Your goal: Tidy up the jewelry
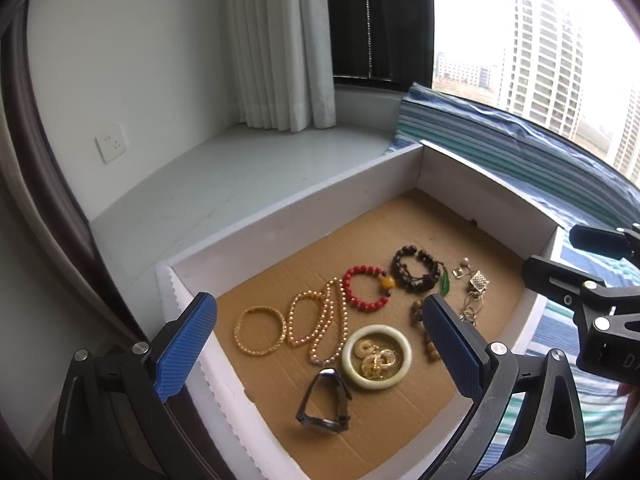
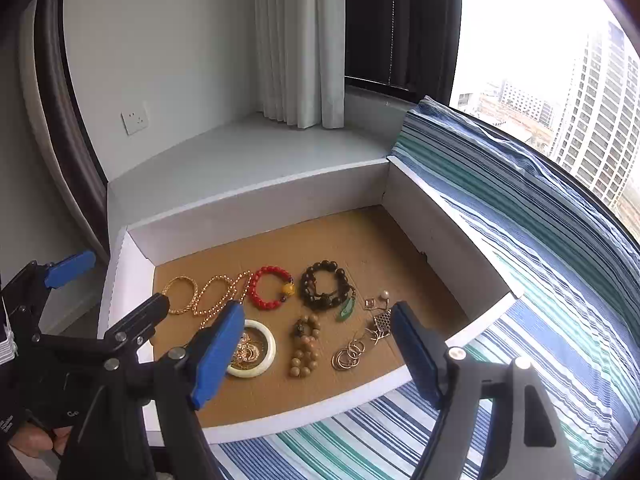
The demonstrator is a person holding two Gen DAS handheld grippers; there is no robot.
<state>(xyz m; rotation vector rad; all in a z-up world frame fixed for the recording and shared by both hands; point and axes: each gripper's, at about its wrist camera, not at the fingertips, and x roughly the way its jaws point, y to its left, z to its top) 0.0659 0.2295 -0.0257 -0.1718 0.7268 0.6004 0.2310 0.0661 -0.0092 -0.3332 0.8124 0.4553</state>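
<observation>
A white-walled box (image 1: 280, 216) with a cardboard floor holds the jewelry. In a row lie a gold bangle (image 1: 260, 330), a gold bead chain (image 1: 320, 320), a red bead bracelet (image 1: 366, 288) and a dark bead bracelet (image 1: 416, 274). Nearer are a jade bangle (image 1: 376, 356) with gold rings inside and a black watch (image 1: 326, 404). My left gripper (image 1: 319, 304) hangs open above them, holding nothing. My right gripper (image 2: 318, 312) is open and empty over the wooden beads (image 2: 305, 346) and hoop earrings (image 2: 350, 354). Its left finger (image 2: 216, 352) hides part of the jade bangle (image 2: 268, 354).
The box rests on a blue and green striped cloth (image 2: 520, 240) beside a grey window ledge (image 1: 240, 168). A white curtain (image 1: 276, 40) and a wall socket (image 1: 111, 143) are behind. The far half of the box floor (image 2: 320, 236) is bare cardboard.
</observation>
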